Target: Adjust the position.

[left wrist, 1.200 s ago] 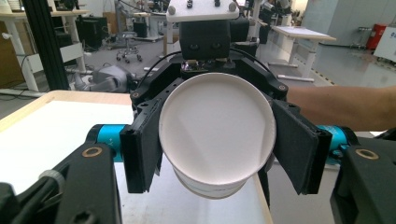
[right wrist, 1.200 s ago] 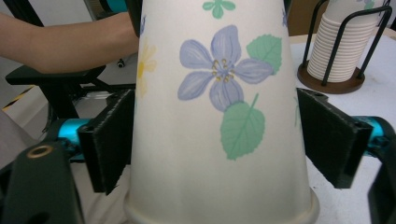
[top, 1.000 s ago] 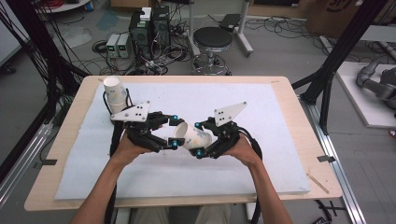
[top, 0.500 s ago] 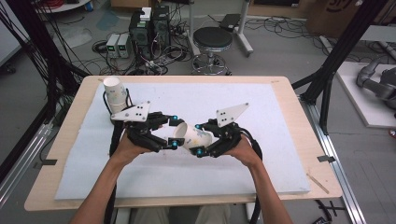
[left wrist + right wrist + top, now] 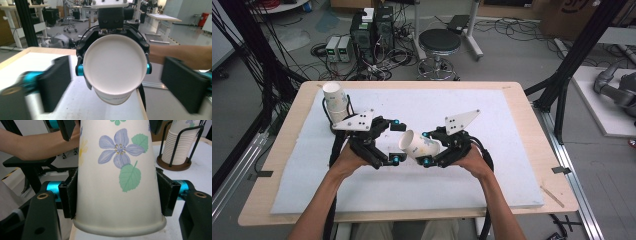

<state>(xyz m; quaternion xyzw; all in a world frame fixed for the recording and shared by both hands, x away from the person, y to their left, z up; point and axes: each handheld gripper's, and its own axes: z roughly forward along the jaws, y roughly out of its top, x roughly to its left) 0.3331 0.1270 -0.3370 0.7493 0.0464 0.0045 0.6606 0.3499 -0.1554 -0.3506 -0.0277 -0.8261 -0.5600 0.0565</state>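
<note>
Cup (image 5: 418,145) axis lies nearly level above the middle of the white mat (image 5: 512,165), closed base toward your left gripper (image 5: 394,142), whose jaws have just sprung wide and stand clear of it. Your right gripper (image 5: 426,148) clamps the cup near its rolled rim. White paper, purple flower, green leaves: that print shows in your right gripper view, as does the cup stack (image 5: 178,142) in its wire holder.

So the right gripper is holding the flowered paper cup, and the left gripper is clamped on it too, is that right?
Not quite. The right gripper does hold the paper cup, but the left gripper has just opened: in the left gripper view its fingers stand wide apart on either side of the cup, not touching it.
</note>
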